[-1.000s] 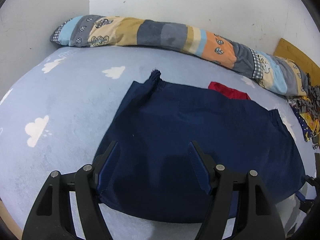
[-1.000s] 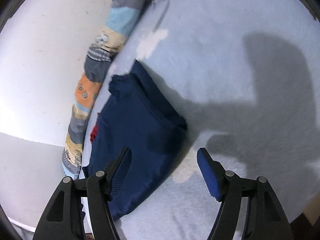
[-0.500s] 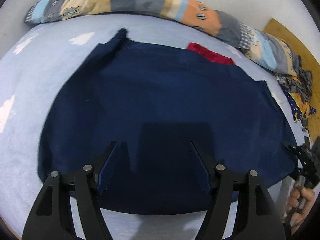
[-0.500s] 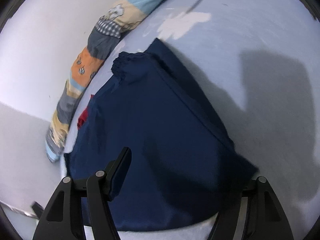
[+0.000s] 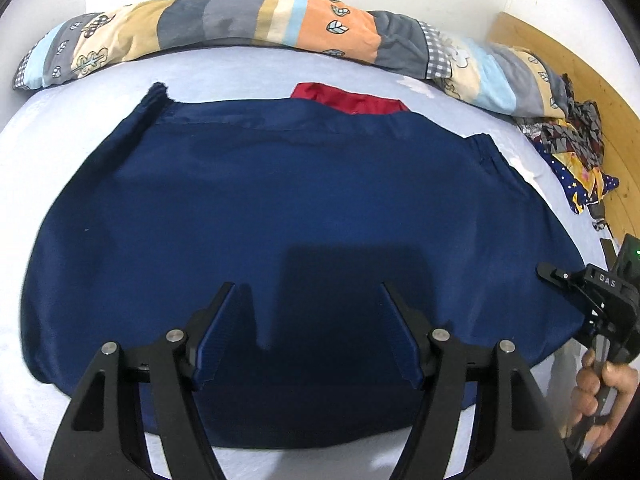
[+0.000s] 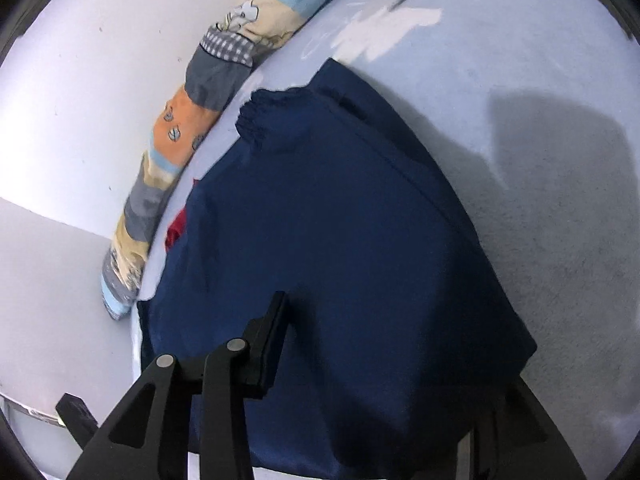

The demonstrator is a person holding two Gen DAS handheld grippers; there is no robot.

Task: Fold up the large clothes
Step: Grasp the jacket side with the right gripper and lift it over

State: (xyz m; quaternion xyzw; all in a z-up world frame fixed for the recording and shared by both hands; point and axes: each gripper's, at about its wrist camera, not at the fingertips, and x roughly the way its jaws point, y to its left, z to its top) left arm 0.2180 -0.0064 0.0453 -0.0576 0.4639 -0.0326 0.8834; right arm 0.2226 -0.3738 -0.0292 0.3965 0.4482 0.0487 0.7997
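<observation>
The left wrist view looked down along its hand-held gripper (image 5: 308, 336), close over the navy garment (image 5: 304, 208) on the bed (image 5: 240, 68), facing the patchwork bolster (image 5: 256, 24) at twelve o'clock. The right wrist view sat nearer the garment (image 6: 340, 240), rolled, with the bolster (image 6: 180, 136) at ten o'clock. Both shared garment, bolster and bed.

Black angular left gripper (image 5: 307, 334) with ribbed blue pads (image 5: 216, 336) and silver pivot screws — matching right gripper (image 5: 560, 280) lettered "DAS".
</observation>
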